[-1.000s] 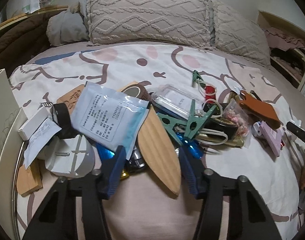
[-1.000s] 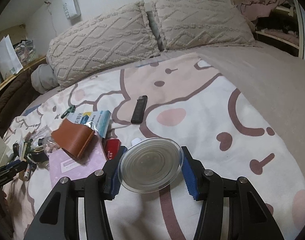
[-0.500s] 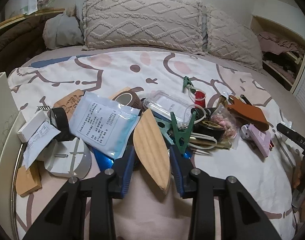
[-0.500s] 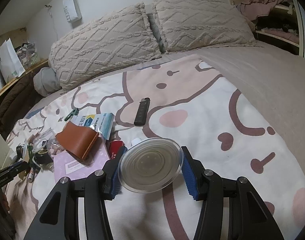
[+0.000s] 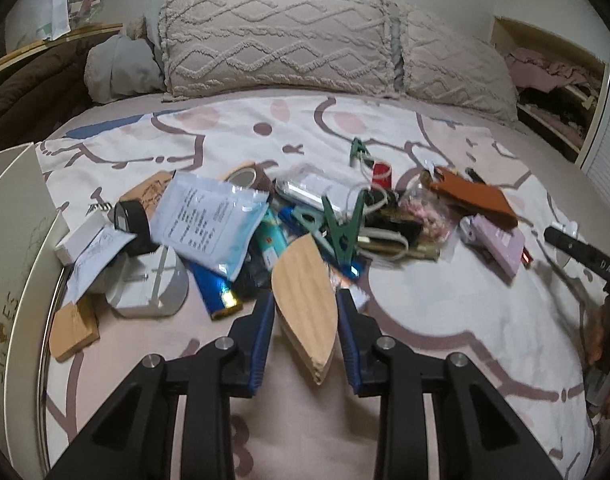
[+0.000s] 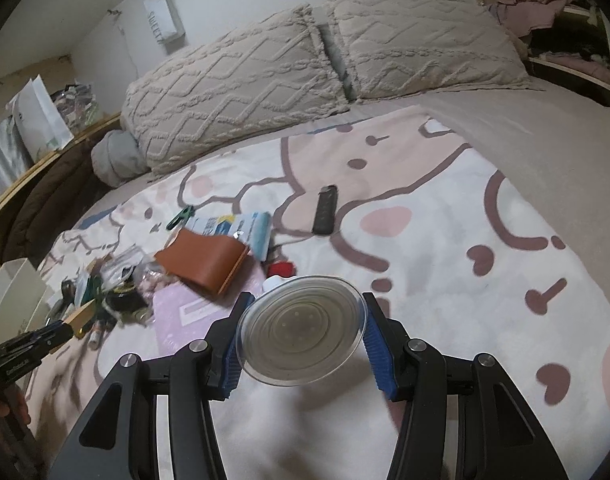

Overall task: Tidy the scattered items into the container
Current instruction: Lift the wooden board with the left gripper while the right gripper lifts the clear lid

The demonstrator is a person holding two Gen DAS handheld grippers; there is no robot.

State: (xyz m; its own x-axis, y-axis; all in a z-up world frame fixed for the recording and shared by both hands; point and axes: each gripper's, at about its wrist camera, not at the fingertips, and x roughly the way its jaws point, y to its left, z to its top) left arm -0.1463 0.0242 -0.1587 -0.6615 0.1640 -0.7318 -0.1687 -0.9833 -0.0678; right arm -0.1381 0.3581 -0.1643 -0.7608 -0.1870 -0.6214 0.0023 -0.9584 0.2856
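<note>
The left claw [image 5: 305, 320] pinches a leaf-shaped wooden piece [image 5: 305, 292] between its blue pads, holding it clear of the bedspread [image 5: 445, 312] just in front of the clutter. Only the left wrist view shows the pile closely: a white printed pouch [image 5: 207, 222], a green clothespin [image 5: 345, 228], a blue foil packet [image 5: 215, 288], a white plug adapter [image 5: 149, 284], a roll of black tape [image 5: 133, 220], a red cap [image 5: 382, 172], a brown leather wallet [image 5: 473, 196] and a pink booklet [image 5: 499, 242]. The white container [image 5: 13, 240] stands at the left edge of this view, beside the heap.

The right wrist view alone shows the right claw [image 6: 301, 344] pinching a clear round lid [image 6: 301, 330] by its rim, tilted above the bedspread [image 6: 445, 240]. It also shows a black remote [image 6: 326, 210] lying well apart from the pile, the wallet [image 6: 203, 262] resting on the pink booklet [image 6: 177, 312], and the left claw [image 6: 37, 338] at the far left with the wooden piece [image 6: 83, 314] in its tip. Two knitted pillows [image 6: 245, 88] lie at the head of the bed.

Compared with a second ago, the left claw's pads have closed from a wide spread onto the wooden piece and lifted it out of the heap. The right claw keeps its hold on the lid, and its view has swung slightly towards the pillows.
</note>
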